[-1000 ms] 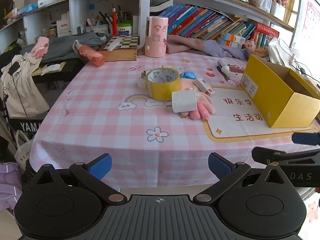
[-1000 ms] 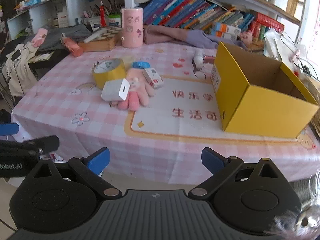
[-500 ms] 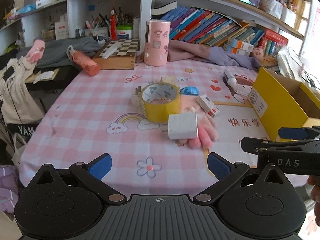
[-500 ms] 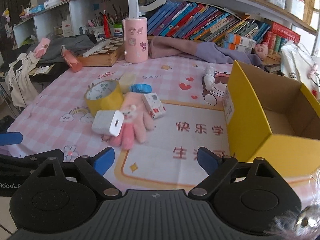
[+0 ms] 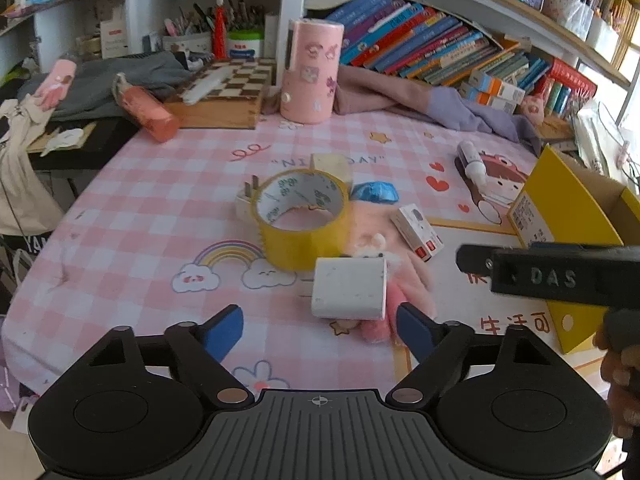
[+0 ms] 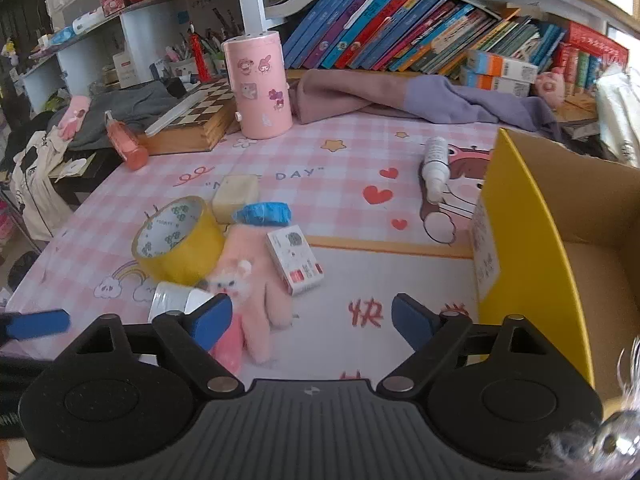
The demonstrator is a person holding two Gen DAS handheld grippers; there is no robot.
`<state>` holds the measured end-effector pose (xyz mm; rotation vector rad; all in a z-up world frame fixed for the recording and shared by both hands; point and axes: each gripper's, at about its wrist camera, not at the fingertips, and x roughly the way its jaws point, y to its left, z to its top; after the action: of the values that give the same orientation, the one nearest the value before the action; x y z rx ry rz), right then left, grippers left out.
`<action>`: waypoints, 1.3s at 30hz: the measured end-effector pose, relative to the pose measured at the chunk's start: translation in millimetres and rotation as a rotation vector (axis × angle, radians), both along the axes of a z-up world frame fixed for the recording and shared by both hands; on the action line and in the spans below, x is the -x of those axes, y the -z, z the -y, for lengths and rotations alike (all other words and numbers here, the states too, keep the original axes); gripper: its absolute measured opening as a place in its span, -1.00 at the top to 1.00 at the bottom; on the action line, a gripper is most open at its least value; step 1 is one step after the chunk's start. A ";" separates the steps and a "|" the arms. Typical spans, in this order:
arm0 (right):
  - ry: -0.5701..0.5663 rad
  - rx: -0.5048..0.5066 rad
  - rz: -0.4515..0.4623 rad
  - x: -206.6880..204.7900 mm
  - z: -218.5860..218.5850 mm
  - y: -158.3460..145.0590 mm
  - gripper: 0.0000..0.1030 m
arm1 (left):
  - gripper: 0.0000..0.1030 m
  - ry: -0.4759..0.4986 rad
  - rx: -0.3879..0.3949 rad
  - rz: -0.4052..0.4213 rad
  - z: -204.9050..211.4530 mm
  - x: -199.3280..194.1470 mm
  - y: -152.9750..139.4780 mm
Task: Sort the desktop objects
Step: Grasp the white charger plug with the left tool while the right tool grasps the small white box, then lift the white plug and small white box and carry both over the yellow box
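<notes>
Both grippers were over the near edge of the pink checked tablecloth (image 5: 132, 216), jaws closing, nothing between the pads of either. Left gripper (image 5: 320, 326) sat just short of the white charger block (image 5: 348, 294), which lay at its 12 o'clock, slightly toward 1, resting on the pink fluffy glove (image 6: 256, 292). The block's long axis ran roughly 9-to-3 across the jaw line, so the pads would meet its short ends; the gap looked wide enough, though the fisheye makes that hard to call. Yellow tape roll (image 5: 302, 220) stood just beyond the block at about 11, touching or nearly touching it. Right gripper (image 6: 310, 318) had the glove at its 10 o'clock, its left pad overlapping the block in view, and the small white carton (image 6: 294, 260) at 12. The open yellow cardboard box (image 6: 532, 264) was at its 2 o'clock, near, apparently empty in the part that showed. My read: left hand was nearer and better lined up for the charger, right hand was nearer the box and carton. Blue wrapped item (image 6: 262, 213) and cream eraser-like block (image 6: 235, 192) lay behind the tape, the white glue bottle (image 6: 434, 166) well apart near the box's far corner.
</notes>
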<state>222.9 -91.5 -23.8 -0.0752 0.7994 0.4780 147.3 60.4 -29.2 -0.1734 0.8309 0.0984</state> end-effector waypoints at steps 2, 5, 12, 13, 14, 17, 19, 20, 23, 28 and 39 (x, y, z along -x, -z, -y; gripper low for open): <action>-0.012 0.004 -0.012 -9.6 -3.1 2.6 -0.49 | -0.48 -0.005 0.004 -0.017 1.4 -7.2 3.9; -0.034 0.012 -0.030 -22.0 -9.1 7.4 -0.48 | -0.44 -0.009 0.013 -0.031 1.9 -16.8 7.8; -0.071 0.011 -0.067 -45.8 -24.1 18.8 -0.40 | -0.44 -0.002 0.028 -0.053 3.5 -38.2 16.1; -0.072 0.013 -0.074 -50.0 -26.4 20.9 -0.39 | -0.44 -0.002 0.033 -0.056 3.4 -41.1 17.5; -0.073 0.014 -0.080 -53.4 -28.0 22.6 -0.34 | -0.43 -0.001 0.038 -0.058 3.1 -43.5 18.9; -0.076 0.018 -0.102 -64.2 -32.9 28.0 -0.31 | -0.39 0.003 0.052 -0.068 2.2 -50.8 23.3; -0.078 0.021 -0.111 -69.9 -36.0 30.9 -0.29 | -0.28 0.006 0.061 -0.082 1.9 -54.8 26.6; -0.080 0.021 -0.115 -72.4 -37.5 32.2 -0.28 | -0.26 0.008 0.067 -0.088 1.5 -56.8 28.3; -0.088 0.023 -0.126 -79.0 -42.0 35.6 -0.23 | -0.26 0.009 0.069 -0.088 2.0 -60.2 30.5; -0.106 0.031 -0.144 -86.1 -49.6 43.0 -0.01 | -0.27 0.012 0.075 -0.084 1.8 -61.9 32.2; -0.103 -0.004 -0.121 -79.8 -42.4 36.9 0.43 | -0.25 -0.051 0.091 -0.047 -11.4 -50.0 17.3</action>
<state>302.6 -49.1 -60.6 -0.0849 0.9161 0.5855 197.3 71.9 -46.5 -0.2784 0.8789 0.1130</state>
